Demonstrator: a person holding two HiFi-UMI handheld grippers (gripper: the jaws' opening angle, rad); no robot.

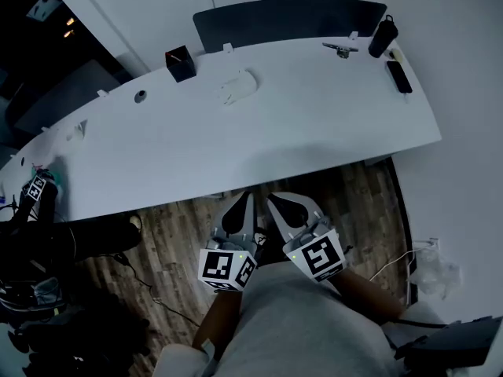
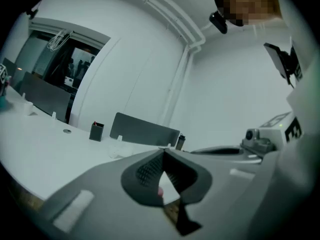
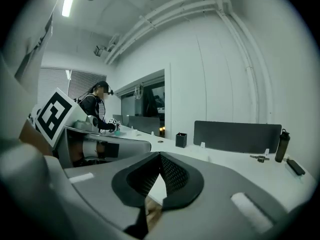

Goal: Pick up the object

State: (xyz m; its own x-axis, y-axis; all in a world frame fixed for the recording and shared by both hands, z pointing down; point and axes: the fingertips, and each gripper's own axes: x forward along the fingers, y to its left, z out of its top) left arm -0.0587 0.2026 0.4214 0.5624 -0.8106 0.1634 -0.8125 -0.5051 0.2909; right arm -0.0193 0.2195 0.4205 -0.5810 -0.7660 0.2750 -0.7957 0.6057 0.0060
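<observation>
A small white rounded object lies on the white curved desk, toward its far side. Both grippers hang low in front of the desk's near edge, over the wooden floor and close to my lap. My left gripper and right gripper sit side by side, tips pointing at the desk. Each is shut with nothing between its pads, as the left gripper view and the right gripper view also show. Neither touches the desk or anything on it.
On the desk stand a black box, keys, a black bottle and a flat black device. A dark divider panel runs along the back. Another person works at the desk's left end.
</observation>
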